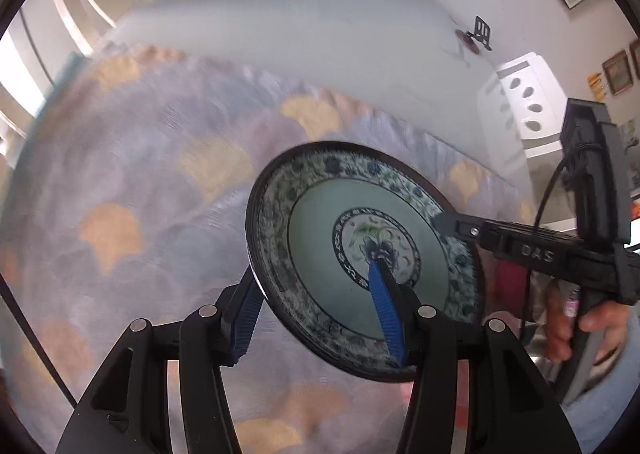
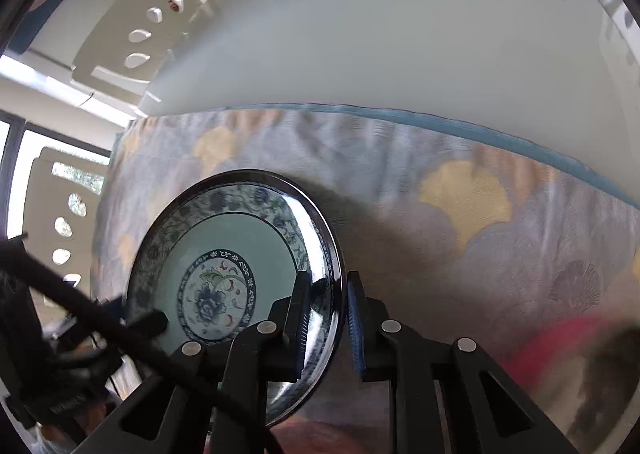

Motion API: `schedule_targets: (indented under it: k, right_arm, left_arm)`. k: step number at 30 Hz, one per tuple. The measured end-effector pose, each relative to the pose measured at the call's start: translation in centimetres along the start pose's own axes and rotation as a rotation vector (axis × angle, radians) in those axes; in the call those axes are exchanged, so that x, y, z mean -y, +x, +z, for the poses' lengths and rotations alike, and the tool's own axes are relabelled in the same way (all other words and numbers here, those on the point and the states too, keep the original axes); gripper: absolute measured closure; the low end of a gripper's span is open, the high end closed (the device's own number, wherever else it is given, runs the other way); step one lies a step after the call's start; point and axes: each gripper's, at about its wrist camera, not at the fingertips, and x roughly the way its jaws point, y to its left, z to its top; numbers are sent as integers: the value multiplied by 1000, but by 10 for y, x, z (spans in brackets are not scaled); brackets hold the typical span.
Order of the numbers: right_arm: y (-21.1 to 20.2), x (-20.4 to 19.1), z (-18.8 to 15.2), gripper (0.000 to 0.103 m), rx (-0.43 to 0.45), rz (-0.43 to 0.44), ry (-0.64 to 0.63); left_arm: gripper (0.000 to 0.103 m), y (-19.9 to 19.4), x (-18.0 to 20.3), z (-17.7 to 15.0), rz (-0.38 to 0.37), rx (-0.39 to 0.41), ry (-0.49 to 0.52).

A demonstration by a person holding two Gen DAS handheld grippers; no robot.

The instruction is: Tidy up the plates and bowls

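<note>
You are holding one plate (image 1: 360, 254) between both grippers, raised and tilted over the cloth (image 1: 140, 181). Your left gripper (image 1: 316, 294) is clamped on the plate's near rim, one blue ribbed finger lying across the painted centre and the other behind the back. Your right gripper (image 2: 328, 318) is straddling the opposite rim, but a sliver of gap is showing at the outer pad, so I cannot tell whether it is gripping or just closing in. The plate is looking like glazed ceramic: stiff, fairly heavy, breakable, with a glossy dark rim that is likely slippery under the pads. Judging by that, you are best pinching deep across the rim, with the ribbed pads well onto the flat. It is round and shallow, with a blue floral border, pale green well and a flower medallion. The cloth beneath is looking soft, printed with shell shapes in lilac and yellow, ending at a plain white table (image 1: 320, 33) farther off.
</note>
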Motion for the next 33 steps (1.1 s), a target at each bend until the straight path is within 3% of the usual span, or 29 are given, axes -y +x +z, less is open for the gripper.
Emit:
schedule_targets:
  k: [7,14,19,33]
  right_arm:
    - [-20,-33,-19,86,67,56,-24]
    - [-47,-63,-78,86,128,88,-42]
    - [-39,-76,-105,86,97,163,2]
    - [-25,-100,-175,86,59,164,-17]
  left_arm:
    - [53,-31,-4,-18,-10,46,-12]
    - [53,-74,-8,-61,-12,88,-1]
    - [53,-90,-14,-92,-6,105,-13]
    - [52,-102,-31,-167,-4,85,-77]
